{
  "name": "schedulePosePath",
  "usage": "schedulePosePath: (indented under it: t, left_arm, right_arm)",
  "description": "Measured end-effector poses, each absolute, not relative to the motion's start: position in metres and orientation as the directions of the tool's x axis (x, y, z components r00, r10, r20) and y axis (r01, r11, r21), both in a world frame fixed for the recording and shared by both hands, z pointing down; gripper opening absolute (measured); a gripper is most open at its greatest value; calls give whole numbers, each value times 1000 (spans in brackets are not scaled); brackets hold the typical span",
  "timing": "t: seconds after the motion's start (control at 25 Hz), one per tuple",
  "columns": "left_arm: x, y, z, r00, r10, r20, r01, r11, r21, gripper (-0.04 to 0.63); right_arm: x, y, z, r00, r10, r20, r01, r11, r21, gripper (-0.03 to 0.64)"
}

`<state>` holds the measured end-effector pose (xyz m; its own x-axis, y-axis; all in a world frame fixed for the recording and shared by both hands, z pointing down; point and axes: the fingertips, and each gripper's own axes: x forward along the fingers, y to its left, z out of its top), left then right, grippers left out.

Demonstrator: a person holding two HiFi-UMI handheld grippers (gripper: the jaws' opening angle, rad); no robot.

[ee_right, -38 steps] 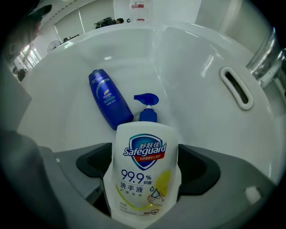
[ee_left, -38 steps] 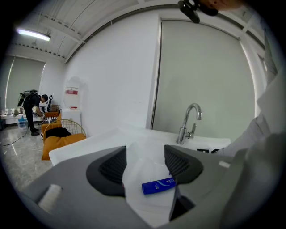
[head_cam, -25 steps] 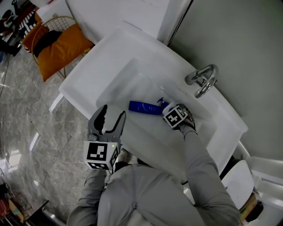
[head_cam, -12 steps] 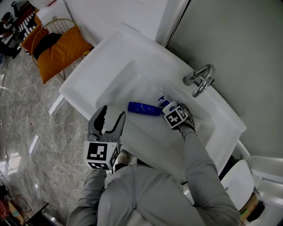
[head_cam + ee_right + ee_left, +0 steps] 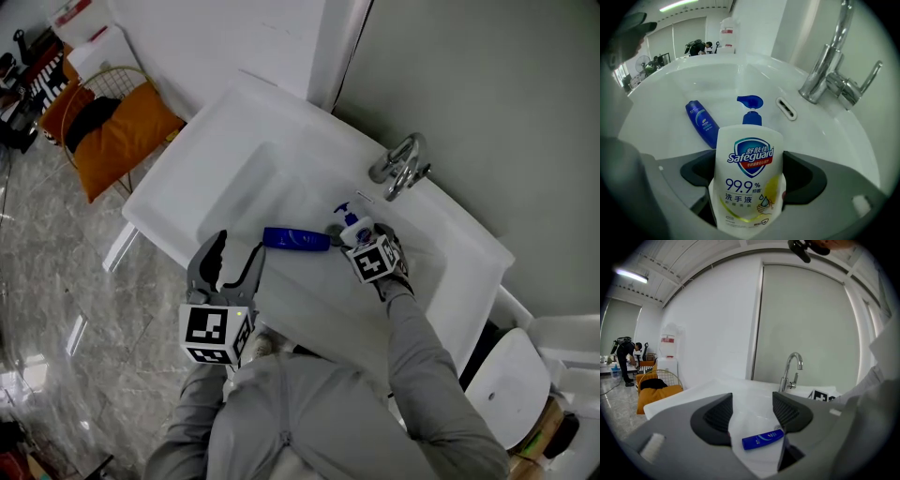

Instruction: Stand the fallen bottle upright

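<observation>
A white Safeguard soap bottle (image 5: 747, 183) with a blue pump (image 5: 750, 101) sits between the jaws of my right gripper (image 5: 750, 176), which is shut on its body. The pump points away from the camera, toward the basin's back wall. From the head view the soap bottle (image 5: 355, 227) is low over the white sink (image 5: 234, 131), with the right gripper (image 5: 357, 235) near the tap (image 5: 398, 167). A blue bottle (image 5: 296, 239) lies on its side in the basin, also seen as the blue bottle (image 5: 762, 439) and blue bottle (image 5: 703, 123). My left gripper (image 5: 236, 249) hangs open over the sink's front edge, holding nothing.
A chrome tap (image 5: 829, 70) rises at the back of the sink, with an overflow slot (image 5: 787, 108) below it. A wire chair with an orange cushion (image 5: 112, 131) stands on the floor to the left. A white seat (image 5: 511, 384) is at the lower right. A person (image 5: 626, 362) is far off.
The right gripper has shifted slightly away from the blue bottle, and more of the soap bottle's white body shows past its cube. The left gripper and the blue bottle have not moved.
</observation>
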<state>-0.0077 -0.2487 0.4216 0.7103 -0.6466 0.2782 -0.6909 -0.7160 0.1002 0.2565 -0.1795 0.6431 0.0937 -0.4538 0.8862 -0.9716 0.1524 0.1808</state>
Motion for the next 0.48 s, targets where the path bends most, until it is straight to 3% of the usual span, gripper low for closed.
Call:
schedulePosePath:
  t: [0.48]
  left_arm:
    - [25,-233,402,794,-560,236,-589,-805,72,314]
  right_arm:
    - [286,-135,557,249,-684,686,-968,-162,191,431]
